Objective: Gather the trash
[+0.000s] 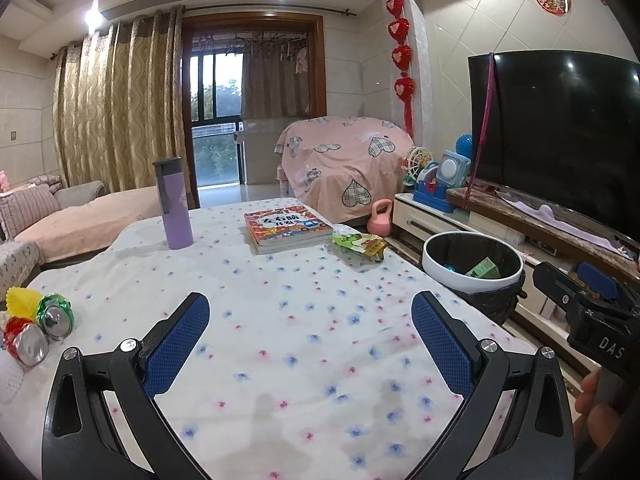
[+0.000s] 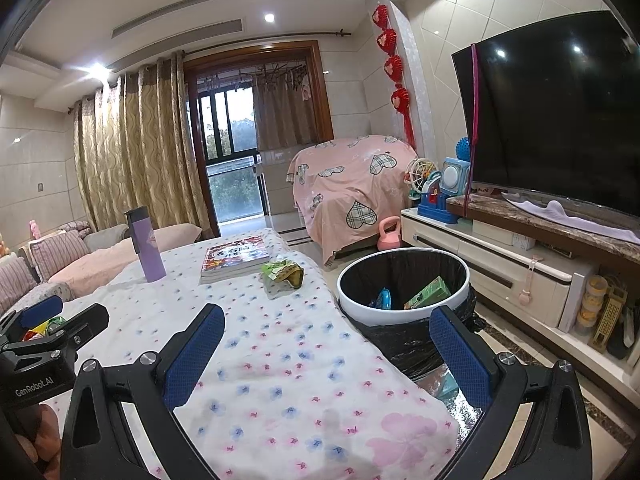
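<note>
Left tool (image 1: 310, 344) black frame, blue textured pads (image 1: 176, 346), silver screws, right tool (image 2: 326, 354) alike

Count, table ahead of the claws:
- crushed metal cans, far left of left claw: 2, green (image 1: 54, 315) and red (image 1: 25, 340)
- yellow pleated plastic cup (image 1: 19, 300): 1
- purple lidded tumbler (image 1: 174, 203): 1
- stacked picture books (image 1: 286, 229): 2
- green-yellow crumpled snack wrapper (image 1: 358, 243): 1

White-rimmed, black-lined bin (image 2: 402, 280), right: 1; holds green carton (image 2: 428, 293) and blue item (image 2: 382, 298).
</note>
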